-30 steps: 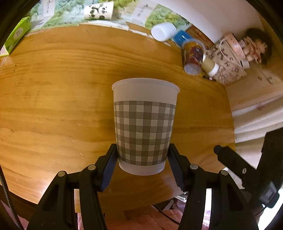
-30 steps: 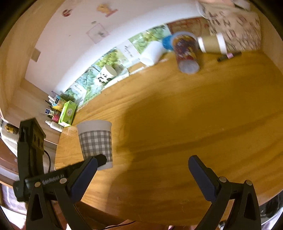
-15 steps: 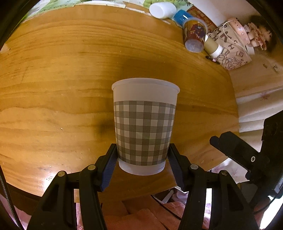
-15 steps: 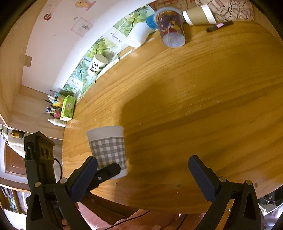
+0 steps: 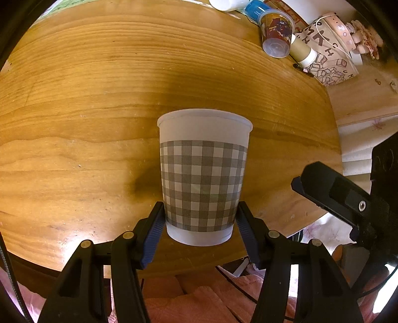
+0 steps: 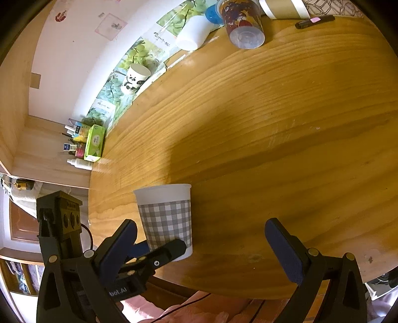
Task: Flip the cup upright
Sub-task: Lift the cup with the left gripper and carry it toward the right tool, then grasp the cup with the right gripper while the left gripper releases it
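Observation:
A white paper cup with a grey checked band (image 5: 202, 179) stands rim up between the fingers of my left gripper (image 5: 201, 227), which is shut on its lower part, above the wooden table (image 5: 87, 119) near its front edge. The cup also shows in the right wrist view (image 6: 165, 218), with the left gripper (image 6: 159, 251) clamped at its base. My right gripper (image 6: 207, 248) is open and empty, to the right of the cup; one of its fingers (image 5: 330, 191) shows at the right of the left wrist view.
At the table's far edge lie a printed clear cup (image 5: 276, 34), a white cup (image 6: 192, 33), a brown paper cup (image 6: 283, 8) and a marker (image 6: 314, 21). A panda mug (image 6: 135, 78), a green box (image 6: 94, 141) and small bottles stand at the far left.
Both grippers have drawn back toward the table's front edge and the views tilt further down. The cup stays upright in the left gripper. The right gripper stays open.

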Tool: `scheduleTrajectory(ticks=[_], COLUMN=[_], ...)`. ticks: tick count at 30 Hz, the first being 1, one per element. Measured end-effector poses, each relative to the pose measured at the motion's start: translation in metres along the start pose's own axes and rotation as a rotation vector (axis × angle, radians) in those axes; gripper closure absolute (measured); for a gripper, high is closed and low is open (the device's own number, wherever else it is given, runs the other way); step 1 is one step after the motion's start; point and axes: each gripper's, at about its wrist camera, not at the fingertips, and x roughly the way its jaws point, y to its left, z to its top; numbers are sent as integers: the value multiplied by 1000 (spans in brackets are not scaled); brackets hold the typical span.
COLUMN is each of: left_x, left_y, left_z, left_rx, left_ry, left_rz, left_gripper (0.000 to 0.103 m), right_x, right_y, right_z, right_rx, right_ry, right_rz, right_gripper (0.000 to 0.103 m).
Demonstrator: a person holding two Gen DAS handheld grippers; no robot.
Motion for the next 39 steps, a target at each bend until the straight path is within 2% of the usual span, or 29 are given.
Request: scheduleTrajectory(ticks=[2,4,7,17,30,39], left_x=[0,-2,-6,-20,-43,-60], left_y=[-1,1,4,11,12,41], left_z=[0,-3,-5,-5,-8,-10], left_rx=[4,8,16,58,196,162], left_ry=[8,11,21,18,39,25], left_rz=[5,2,-15,11,24,61], left_gripper=[38,30,27,24,23,23], right_x=[3,5,10,27,63,89], right_y=[2,2,5,13,28,55], right_z=[2,2,4,7,14,19], right_rx=[-1,-1,1,20,32,-17], right_ry=[6,15,32,62,138,205], right_rz=[5,8,13,24,13,1], right_gripper=[0,0,0,0,0,1])
